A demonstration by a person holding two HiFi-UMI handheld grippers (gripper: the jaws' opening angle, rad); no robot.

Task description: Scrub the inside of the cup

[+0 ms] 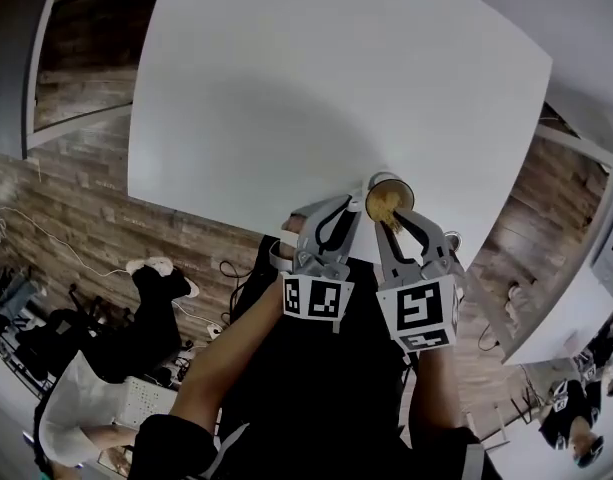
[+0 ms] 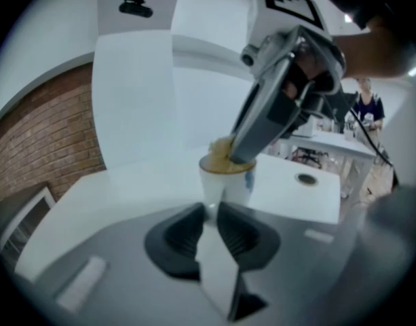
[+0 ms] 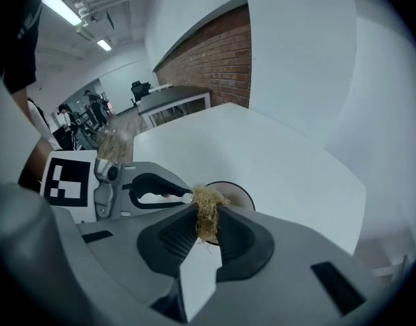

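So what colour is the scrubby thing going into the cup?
Straw yellow-tan. The scrubber shows best in the right gripper view, just over the cup.

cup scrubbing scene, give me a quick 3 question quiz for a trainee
1. Multiple choice: what is the right gripper clamping?
A) a fibrous yellowish scrubber
B) a metal spoon
C) nothing
2. True or false: the cup lies tipped over on the white table with neither gripper touching it.
3. Fill in: the left gripper is shut on the ____.

Key: 1 A; 2 false, the cup is upright and gripped, with the scrubber pushed into its mouth; 3 cup.
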